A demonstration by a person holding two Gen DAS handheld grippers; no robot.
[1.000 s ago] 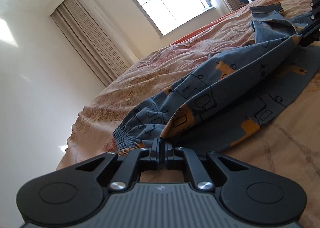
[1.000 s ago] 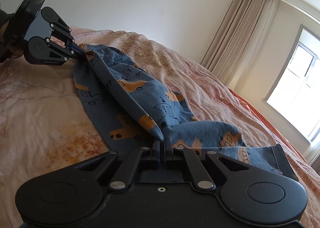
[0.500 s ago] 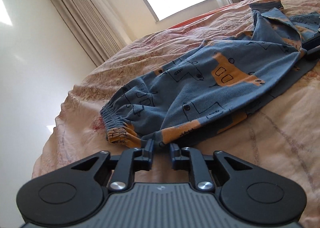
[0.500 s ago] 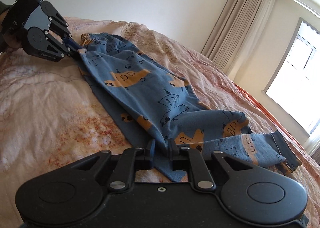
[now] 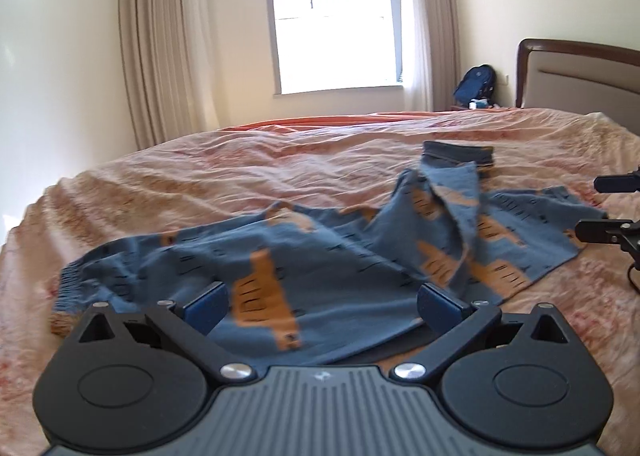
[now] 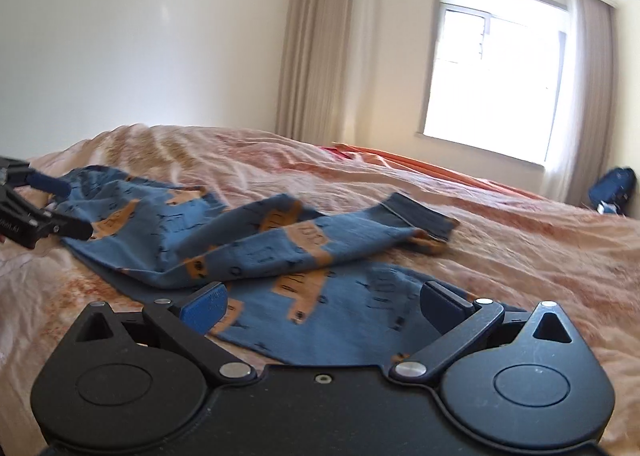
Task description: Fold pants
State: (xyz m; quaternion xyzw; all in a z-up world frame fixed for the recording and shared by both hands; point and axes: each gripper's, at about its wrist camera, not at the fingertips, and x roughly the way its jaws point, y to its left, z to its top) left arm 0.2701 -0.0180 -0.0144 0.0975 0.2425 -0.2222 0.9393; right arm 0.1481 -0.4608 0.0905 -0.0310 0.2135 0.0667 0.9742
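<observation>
A: Left gripper (image 5: 322, 306), a black two-finger tool with blue pads: what is its state?

B: Its jaws stand wide apart with nothing between them, poised just above the near hem side of the blue cotton pants with orange vehicle print (image 5: 280, 280). One second ago it was clamped on the fabric near the waistband; half a second ago the fingers had begun to part. The right gripper (image 6: 322, 306) shows the same sequence and is now equally spread, holding nothing.

A: Where do the pants lie?

B: On the peach-and-pink patterned bedspread (image 5: 240, 172), roughly in its middle. One leg has been laid lengthwise over the other, though the upper leg sits skewed and rumpled, its dark cuff (image 6: 420, 216) landing beyond the lower layer. The gathered elastic waistband (image 5: 68, 288) is at the pants' left end in the left wrist view.

A: What does the release signify?

B: Judged from the layers, the first, leg-on-leg fold has just been set down. The next step probably calls for smoothing or realigning the crooked upper leg before folding across the length; uncorrected, the skew would likely carry into later folds.

A: And beyond the pants?

B: Past the far side of the pants, beige curtains (image 5: 168, 56) frame a bright window (image 5: 332, 24); a dark blue backpack (image 5: 476, 84) stands beside the wooden headboard (image 5: 580, 72).
</observation>
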